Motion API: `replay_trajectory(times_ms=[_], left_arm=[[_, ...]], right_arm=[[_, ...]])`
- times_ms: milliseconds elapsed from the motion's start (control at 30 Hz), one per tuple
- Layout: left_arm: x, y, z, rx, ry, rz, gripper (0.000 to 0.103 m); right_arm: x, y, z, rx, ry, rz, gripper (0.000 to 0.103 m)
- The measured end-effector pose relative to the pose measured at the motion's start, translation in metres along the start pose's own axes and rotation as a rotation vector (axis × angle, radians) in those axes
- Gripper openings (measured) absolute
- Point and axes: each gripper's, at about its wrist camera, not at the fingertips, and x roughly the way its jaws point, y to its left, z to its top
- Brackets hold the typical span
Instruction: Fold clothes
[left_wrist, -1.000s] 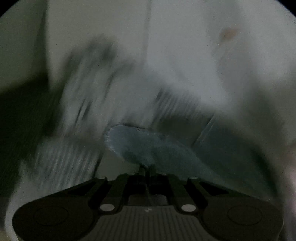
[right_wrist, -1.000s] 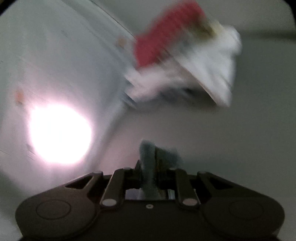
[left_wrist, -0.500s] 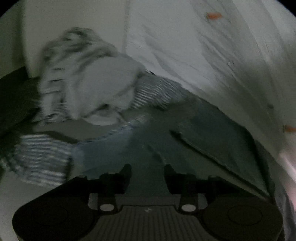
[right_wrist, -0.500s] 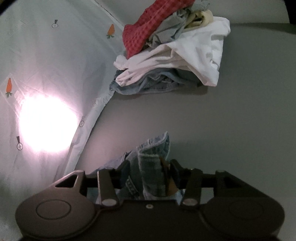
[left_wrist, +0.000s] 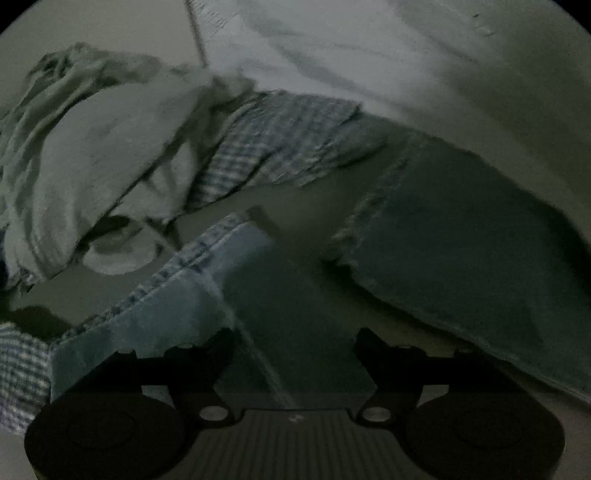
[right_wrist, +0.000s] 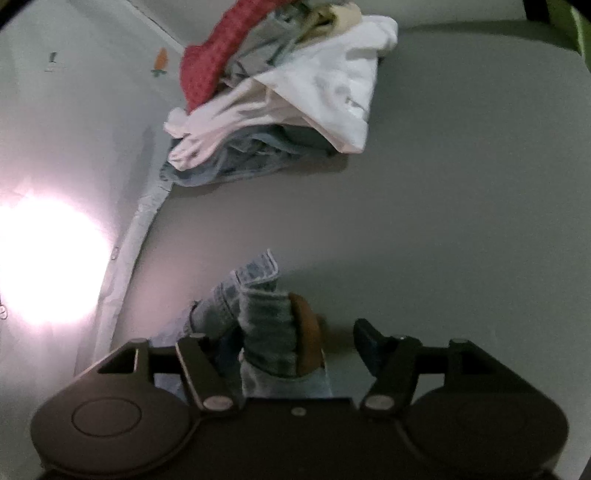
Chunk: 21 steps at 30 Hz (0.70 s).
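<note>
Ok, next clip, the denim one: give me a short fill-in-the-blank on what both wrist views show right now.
1. The denim shorts lie flat on the grey ____.
2. At the top of the clothes pile in the right wrist view lies a ____ knitted garment.
3. The left gripper is opening, and between its fingers there is ____.
4. The wall cloth carries small printed ____.

Missing words: table; red; nothing; carrots
</note>
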Motion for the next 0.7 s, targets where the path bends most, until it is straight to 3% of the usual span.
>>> replay_trajectory(times_ms=[267, 367, 400, 433, 500, 533, 700], left_arm=[[-0.003, 0.009, -0.011, -0.025, -0.031, 0.004, 0.075], [-0.008, 0.008, -0.015, -0.025, -0.051, 0.010, 0.055], [-0.010, 0.008, -0.016, -0.027, -0.059, 0.017, 0.037], [-0.011, 0.008, -0.017, -0.028, -0.067, 0.024, 0.018], [-0.012, 0.009, -0.017, -0.039, -0.070, 0.027, 0.015], [-0.012, 0.011, -0.017, -0.049, -0.072, 0.019, 0.012], [-0.023, 0.025, -0.007, -0.121, -0.067, -0.042, 0.004]], right_arm=[[0.014, -0.002, -0.006, -0.011, 0.024, -0.046, 0.073], [0.017, -0.007, -0.006, 0.013, 0.035, -0.029, 0.073], [0.017, -0.009, -0.007, 0.024, 0.038, -0.012, 0.071], [0.017, -0.012, -0.008, 0.034, 0.041, 0.006, 0.060], [0.016, -0.014, -0.009, 0.038, 0.036, 0.042, 0.036], [0.015, -0.015, -0.009, 0.039, 0.032, 0.060, 0.029], [0.006, -0.003, -0.009, -0.024, -0.010, 0.110, 0.018]])
